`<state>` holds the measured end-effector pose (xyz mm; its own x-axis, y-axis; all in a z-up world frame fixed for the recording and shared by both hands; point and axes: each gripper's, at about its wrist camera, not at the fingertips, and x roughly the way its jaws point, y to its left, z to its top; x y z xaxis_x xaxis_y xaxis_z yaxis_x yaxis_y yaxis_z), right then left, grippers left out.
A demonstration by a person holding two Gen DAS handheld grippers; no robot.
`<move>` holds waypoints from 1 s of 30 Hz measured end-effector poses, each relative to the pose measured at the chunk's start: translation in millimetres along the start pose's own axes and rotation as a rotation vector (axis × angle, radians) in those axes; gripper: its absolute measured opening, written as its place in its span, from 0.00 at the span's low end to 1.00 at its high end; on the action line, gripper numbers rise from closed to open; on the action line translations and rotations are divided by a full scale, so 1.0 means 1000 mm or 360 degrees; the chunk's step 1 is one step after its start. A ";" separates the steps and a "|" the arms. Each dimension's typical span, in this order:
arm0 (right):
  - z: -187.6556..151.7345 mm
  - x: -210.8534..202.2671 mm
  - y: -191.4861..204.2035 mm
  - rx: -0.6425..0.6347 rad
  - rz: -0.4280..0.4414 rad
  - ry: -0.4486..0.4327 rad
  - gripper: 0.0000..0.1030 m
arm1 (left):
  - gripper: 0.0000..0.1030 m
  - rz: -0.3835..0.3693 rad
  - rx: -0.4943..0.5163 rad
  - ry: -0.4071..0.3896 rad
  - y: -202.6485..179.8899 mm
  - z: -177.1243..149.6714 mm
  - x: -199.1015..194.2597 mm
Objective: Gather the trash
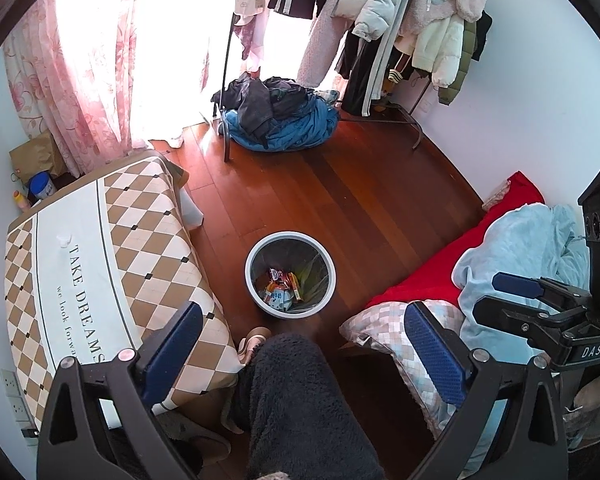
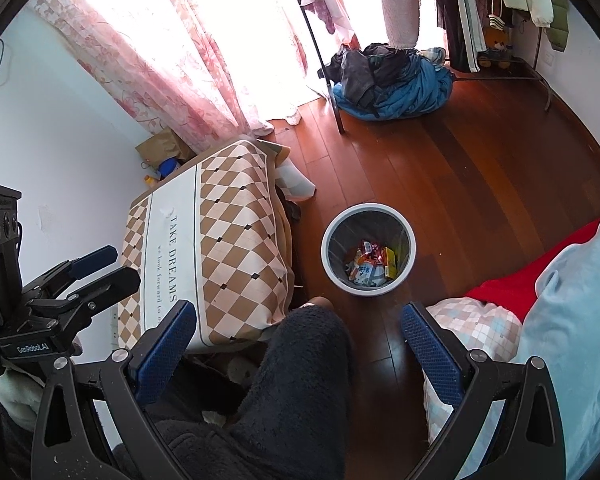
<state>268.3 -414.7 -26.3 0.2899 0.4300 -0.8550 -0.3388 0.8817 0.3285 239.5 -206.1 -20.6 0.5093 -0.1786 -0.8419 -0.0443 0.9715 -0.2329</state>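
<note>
- Left tongs [image 1: 303, 344]: jaws wide apart, blue pads bare, nothing held or touched; held high over the person's dark fleece-clad leg [image 1: 300, 408], aimed down at the floor.
- Right tongs [image 2: 298, 344]: jaws likewise wide, empty, touching nothing; in the left wrist view they appear at the far right [image 1: 512, 300], over the bed, fingers only slightly parted as seen from the side.
- Trash bin [image 1: 290, 274]: round, pale rim, dark liner, upright on the wooden floor [image 1: 380, 208] between desk and bed, just beyond the leg; wrappers and cartons [image 2: 370, 266] already lie at its bottom.
- Desk [image 1: 100, 256]: to the left, under a diamond-check cloth; one small white scrap [image 1: 64, 240] sits near the lettering, possibly trash, too small to tell.
- Bed [image 1: 428, 280]: to the right, red cover, pale blue blanket, checked pillow.
- Far side: heap of clothes [image 1: 276, 116] beneath a loaded garment rack.
- Risk: no loose trash shows plainly on the floor, so a grasp may go to the wrong thing, cloth or bedding.
- Risk: the light bin may tip if a finger catches its rim or liner.
- Risk: the small scrap may slip from wide pads on the soft cloth.
</note>
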 end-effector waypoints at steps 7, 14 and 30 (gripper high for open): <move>-0.003 -0.001 0.001 -0.0001 0.0000 0.0000 1.00 | 1.00 -0.0020 0.0003 0.0004 0.003 -0.003 0.001; -0.004 0.000 0.004 0.0000 -0.0003 -0.0002 1.00 | 1.00 -0.0028 0.0001 0.0007 0.005 -0.004 0.000; -0.007 -0.001 0.007 -0.0017 0.0006 0.0012 1.00 | 1.00 -0.0041 -0.0002 0.0005 0.004 -0.008 -0.001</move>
<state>259.4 -410.7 -25.6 0.2821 0.4321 -0.8566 -0.3494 0.8778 0.3277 231.9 -203.1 -24.4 0.5075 -0.2041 -0.8371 -0.0322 0.9664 -0.2551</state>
